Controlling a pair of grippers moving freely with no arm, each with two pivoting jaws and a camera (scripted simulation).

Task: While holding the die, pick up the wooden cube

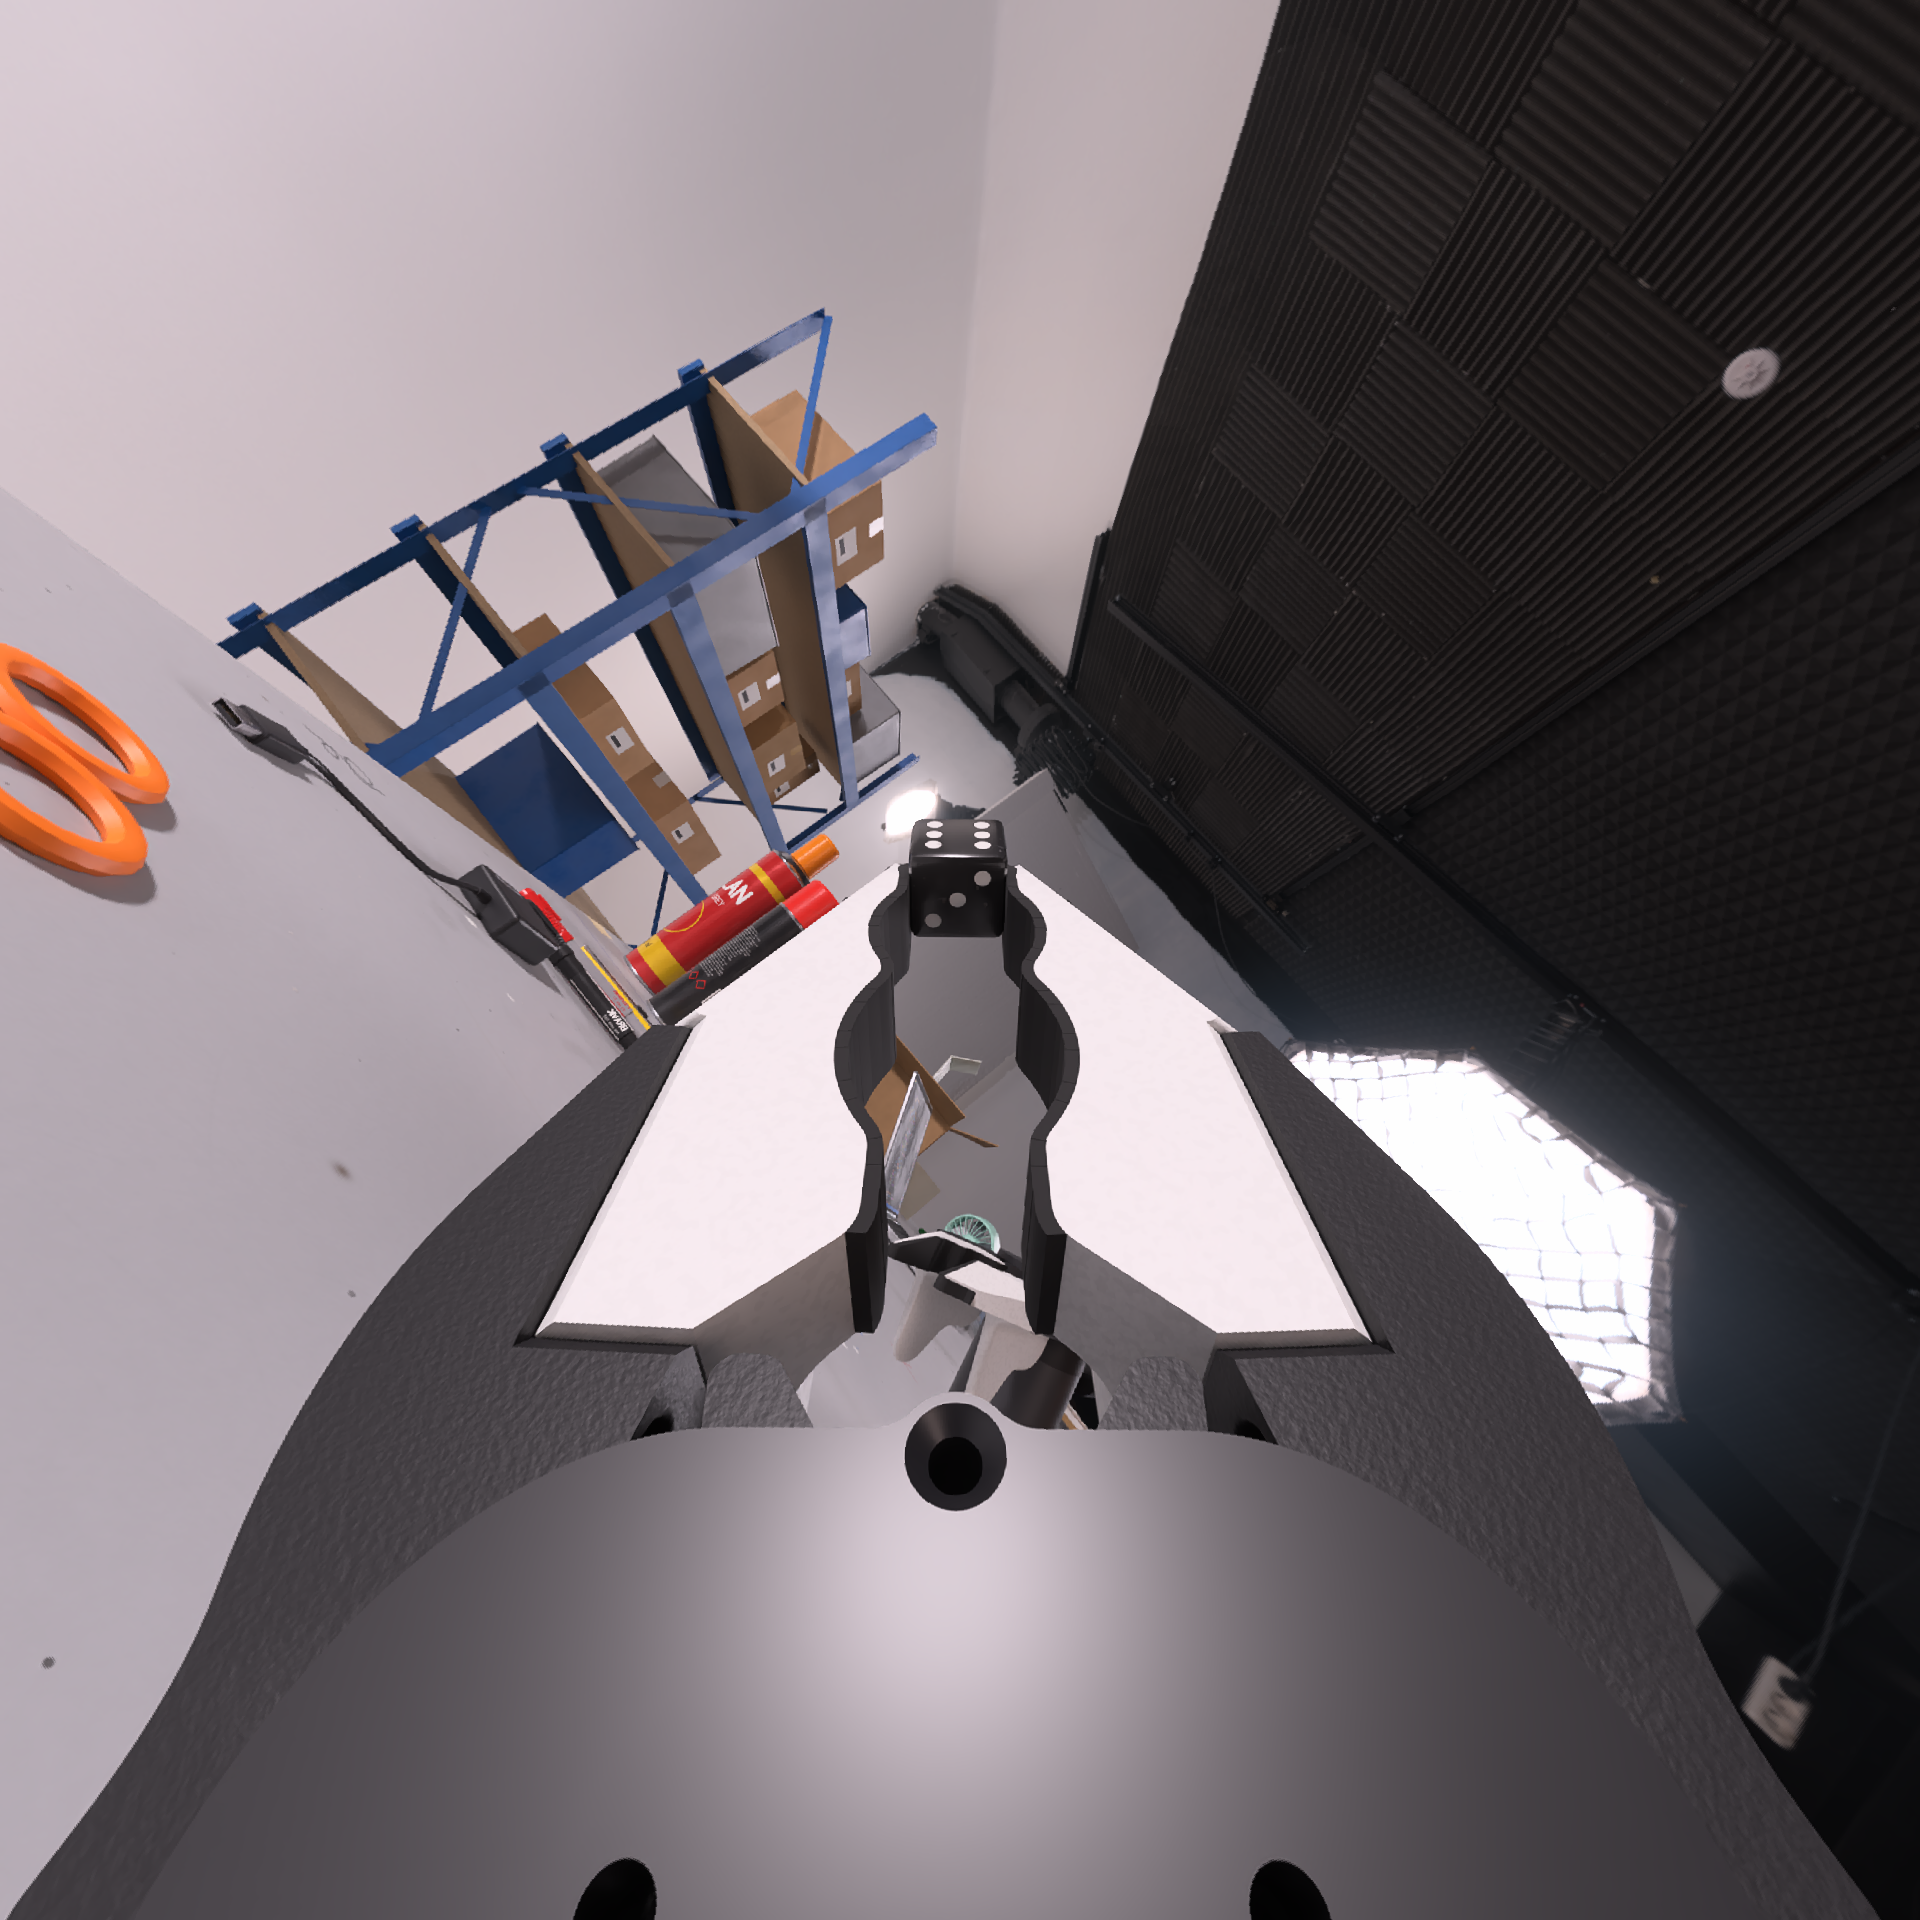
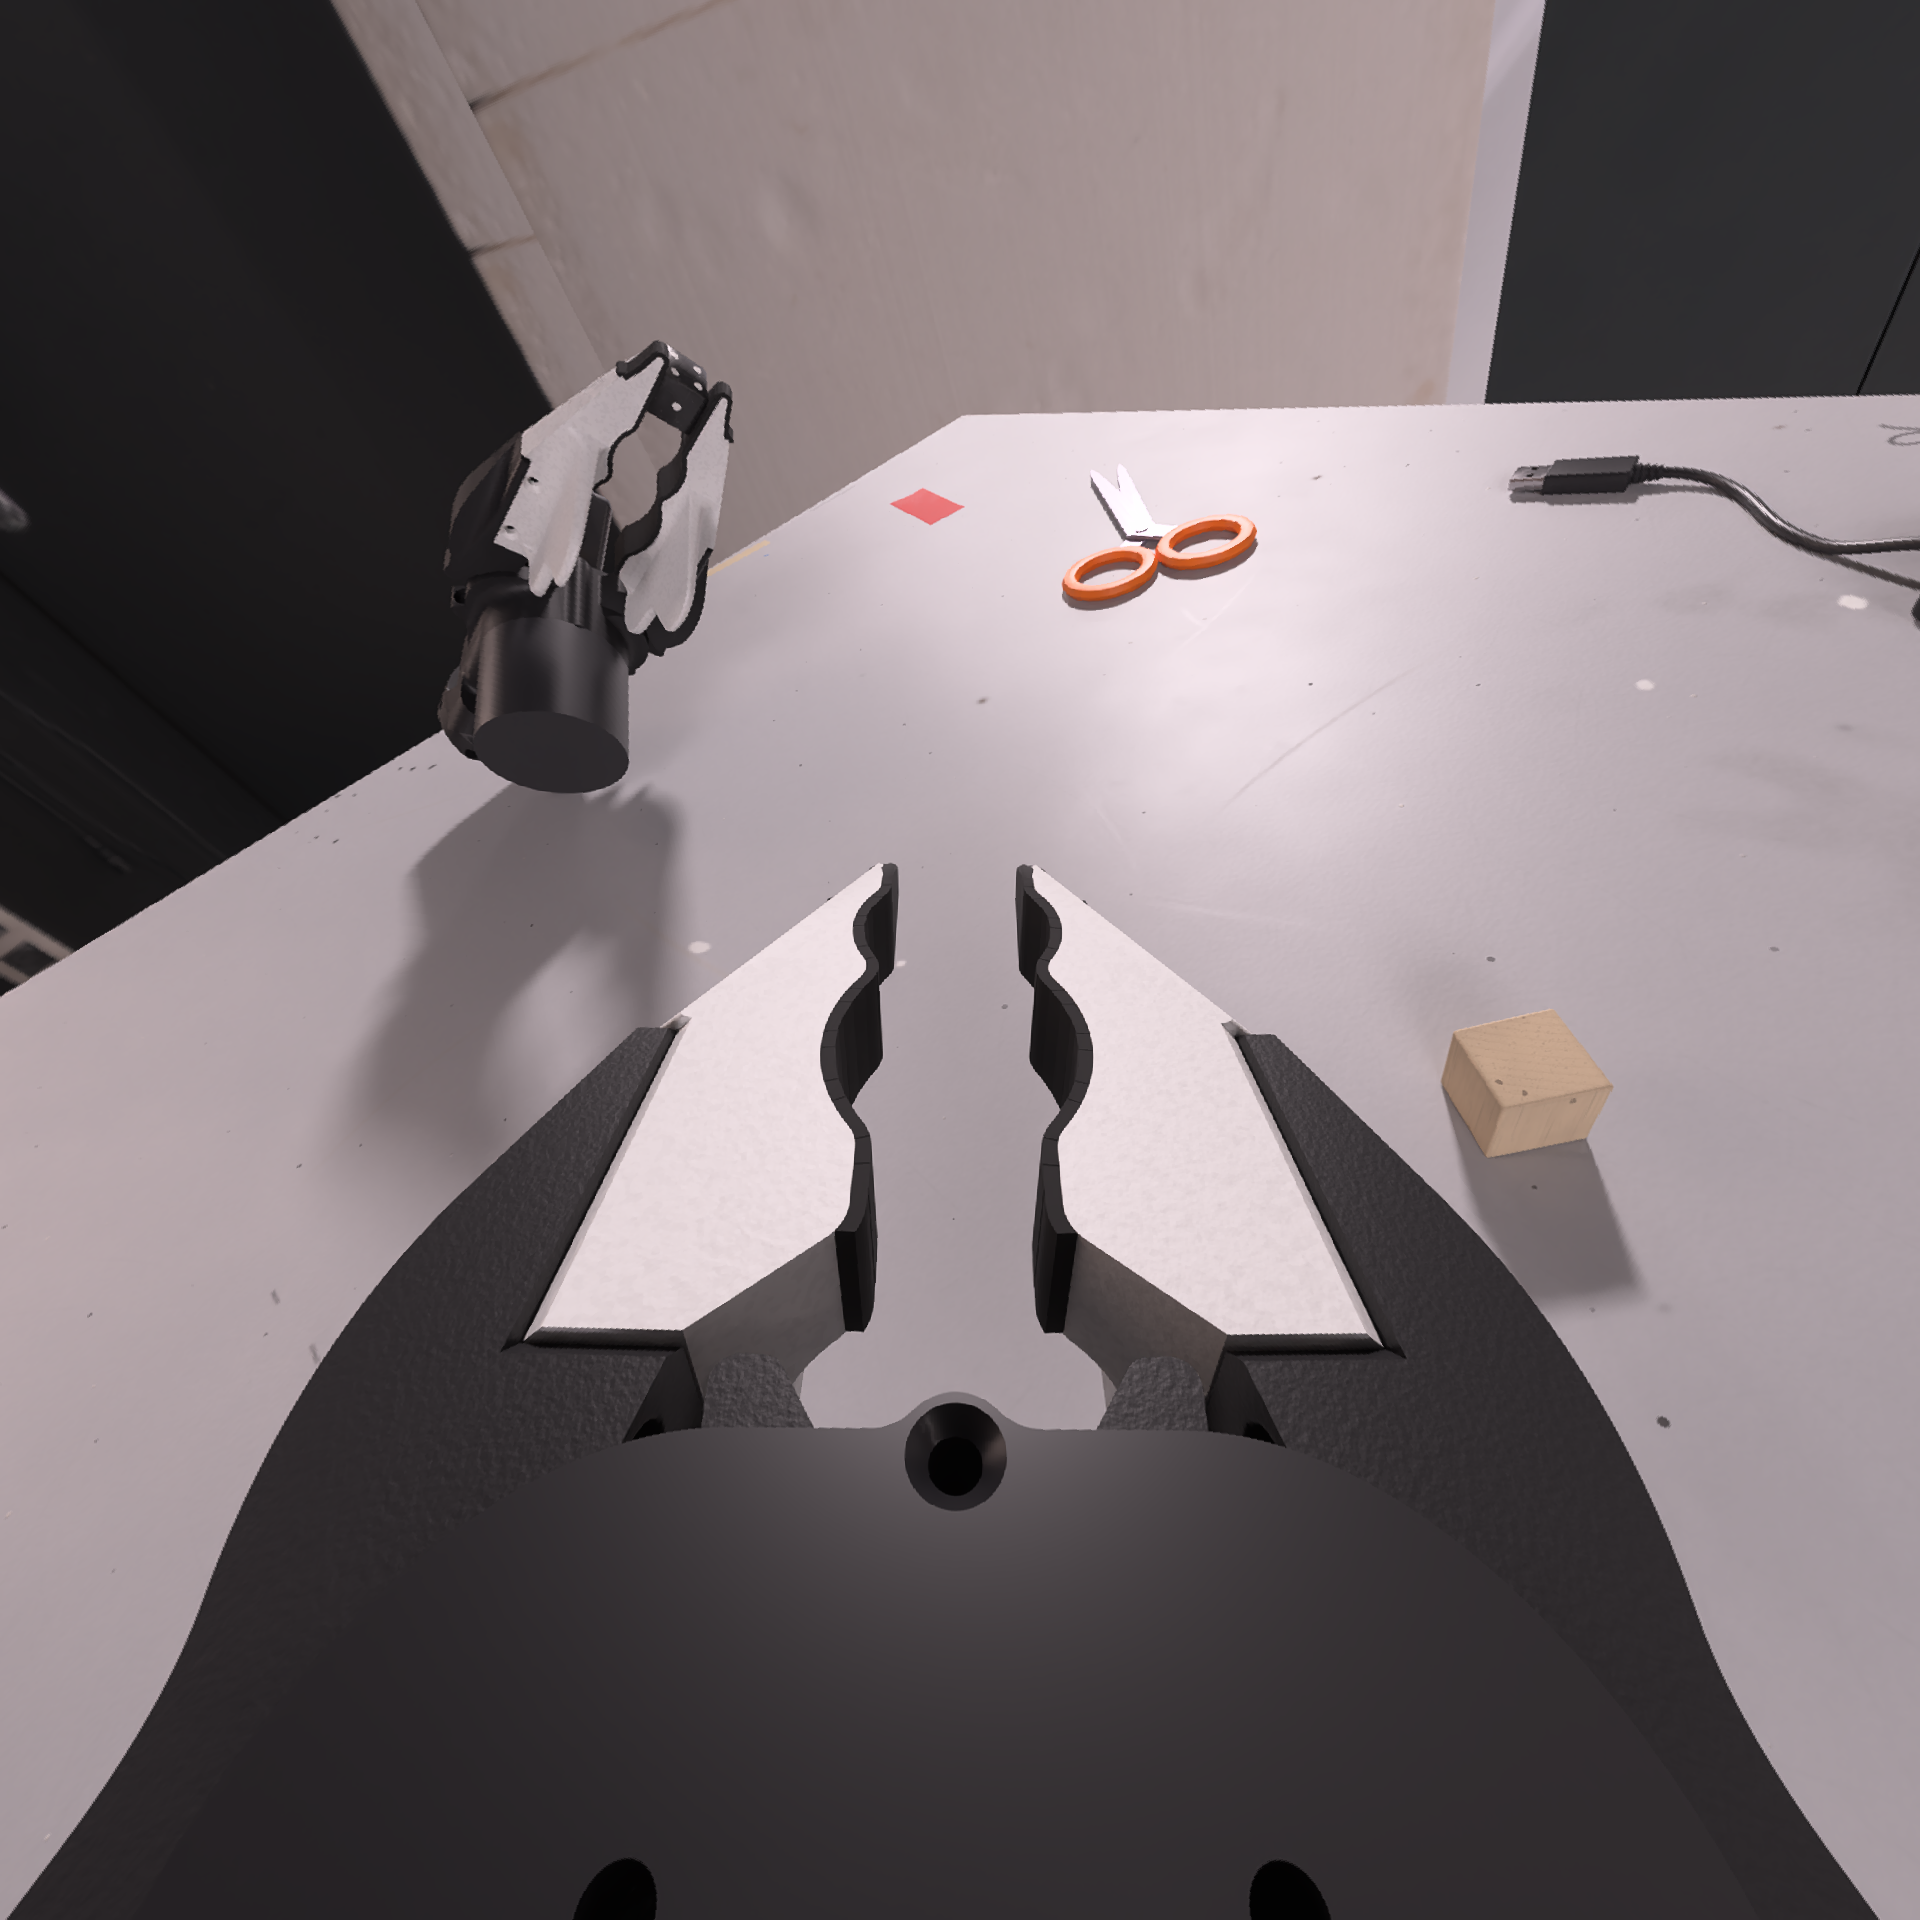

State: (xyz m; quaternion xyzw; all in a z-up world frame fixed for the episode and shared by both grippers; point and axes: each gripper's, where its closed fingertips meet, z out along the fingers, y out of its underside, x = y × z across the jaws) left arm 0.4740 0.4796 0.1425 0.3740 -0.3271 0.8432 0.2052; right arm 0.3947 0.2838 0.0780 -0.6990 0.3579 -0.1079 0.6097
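My left gripper [image 1: 957, 894] is shut on a black die [image 1: 957, 878] with white pips, held at its fingertips, up in the air and tilted away from the table. In the right wrist view the left gripper [image 2: 686, 387] hangs above the table's left edge with the die [image 2: 681, 390] between its tips. My right gripper [image 2: 957, 883] is open and empty, above the grey table [image 2: 1039, 748]. The wooden cube [image 2: 1525, 1081] lies on the table to the right of my right fingers, apart from them.
Orange-handled scissors [image 2: 1158, 545] lie farther back on the table, also at the left of the left wrist view [image 1: 73, 758]. A red square mark [image 2: 927, 506] and a black USB cable [image 2: 1683, 488] are at the back. A blue shelf rack [image 1: 623, 644] and a red spray can [image 1: 727, 914] show beyond.
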